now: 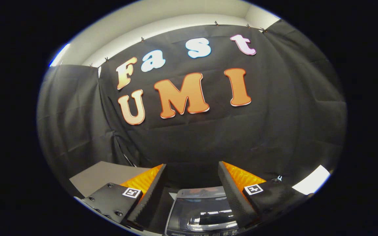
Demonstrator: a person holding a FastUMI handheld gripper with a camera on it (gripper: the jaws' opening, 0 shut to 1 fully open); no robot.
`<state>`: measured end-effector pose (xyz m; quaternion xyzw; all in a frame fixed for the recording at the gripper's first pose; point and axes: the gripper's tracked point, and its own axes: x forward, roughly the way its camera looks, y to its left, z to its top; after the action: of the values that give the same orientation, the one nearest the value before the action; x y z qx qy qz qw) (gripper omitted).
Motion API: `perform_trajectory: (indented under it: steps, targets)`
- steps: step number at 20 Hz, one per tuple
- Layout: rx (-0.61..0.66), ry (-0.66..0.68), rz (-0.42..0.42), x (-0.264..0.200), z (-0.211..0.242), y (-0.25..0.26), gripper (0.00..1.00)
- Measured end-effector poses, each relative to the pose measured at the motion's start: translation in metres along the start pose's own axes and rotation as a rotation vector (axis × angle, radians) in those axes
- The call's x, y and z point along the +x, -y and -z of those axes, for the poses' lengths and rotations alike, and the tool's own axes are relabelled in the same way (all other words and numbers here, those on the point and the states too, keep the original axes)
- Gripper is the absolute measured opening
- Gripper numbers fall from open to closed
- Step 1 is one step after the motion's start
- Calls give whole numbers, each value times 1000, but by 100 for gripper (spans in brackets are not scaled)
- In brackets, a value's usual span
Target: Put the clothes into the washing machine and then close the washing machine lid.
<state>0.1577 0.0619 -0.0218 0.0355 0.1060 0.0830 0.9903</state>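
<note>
A: Since the washer (203, 213) is the target, where is it?
B: Low between the fingers, just below and ahead of them. Glossy dark lid (208, 214) lies flat on top, looks closed (room lights reflect in it).
A: Gripper (192, 183)?
B: Spread wide, nothing between the pads. Left finger (149, 193) and right finger (233, 193) flank the washer, not touching it.
A: Around it?
B: Grey table (102, 177) beyond the left finger, black cloth wall (192, 141) behind everything.
</note>
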Motion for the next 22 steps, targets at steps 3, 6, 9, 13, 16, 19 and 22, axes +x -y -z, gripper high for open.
perform_trajectory:
  steps: [3,6,9,13,16,19,22]
  targets:
    - [-21,38,16,-14,-26,5,99]
    - [-24,100,17,-39,-58,6,99]
    - [-47,146,34,-64,-77,13,98]
    - [-69,198,90,-88,-97,26,98]
    - [-71,196,78,-101,-92,22,98]
    - [-88,202,71,-106,-97,24,98]
    - [-83,227,59,-118,-108,28,98]
